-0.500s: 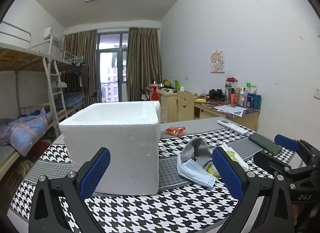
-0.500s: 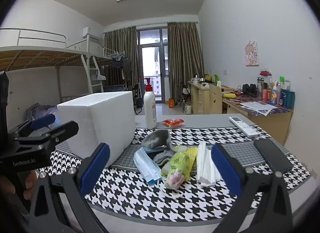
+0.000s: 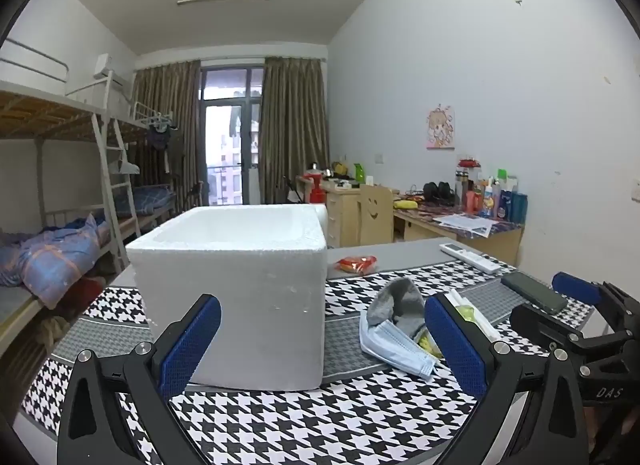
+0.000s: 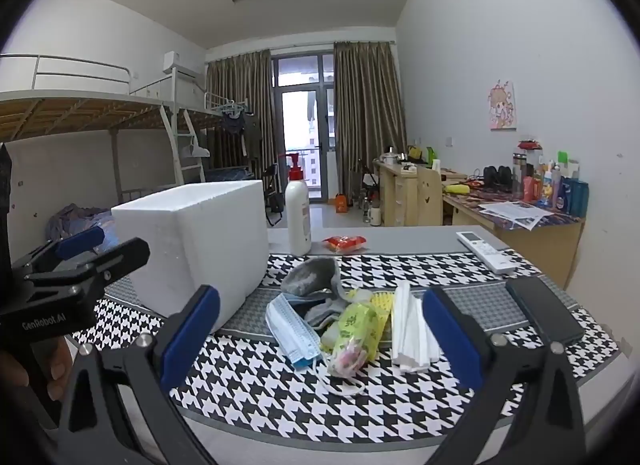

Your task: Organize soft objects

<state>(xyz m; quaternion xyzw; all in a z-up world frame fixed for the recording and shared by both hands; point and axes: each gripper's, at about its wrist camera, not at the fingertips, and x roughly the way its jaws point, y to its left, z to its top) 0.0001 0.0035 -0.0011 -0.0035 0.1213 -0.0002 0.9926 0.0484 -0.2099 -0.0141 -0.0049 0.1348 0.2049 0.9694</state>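
Observation:
A pile of soft things lies on the houndstooth mat (image 4: pixel 248 377): a grey sock (image 4: pixel 312 273), a blue face mask (image 4: pixel 292 329), a yellow-green packet (image 4: pixel 356 329) and a white folded stack (image 4: pixel 408 329). Left of the pile stands an open white foam box (image 3: pixel 240 285). My left gripper (image 3: pixel 324 345) is open in front of the box, nothing between its blue pads. My right gripper (image 4: pixel 322 333) is open too, facing the pile from the near side without touching it. From the left wrist, the sock (image 3: pixel 396 301) and mask (image 3: pixel 392 345) show to the right of the box.
A black phone (image 4: pixel 544 309) lies at the mat's right end, a white remote (image 4: pixel 486 251) beyond it. A pump bottle (image 4: pixel 298 213) and a red snack packet (image 4: pixel 344 243) sit behind the pile. Bunk beds stand left, desks along the right wall.

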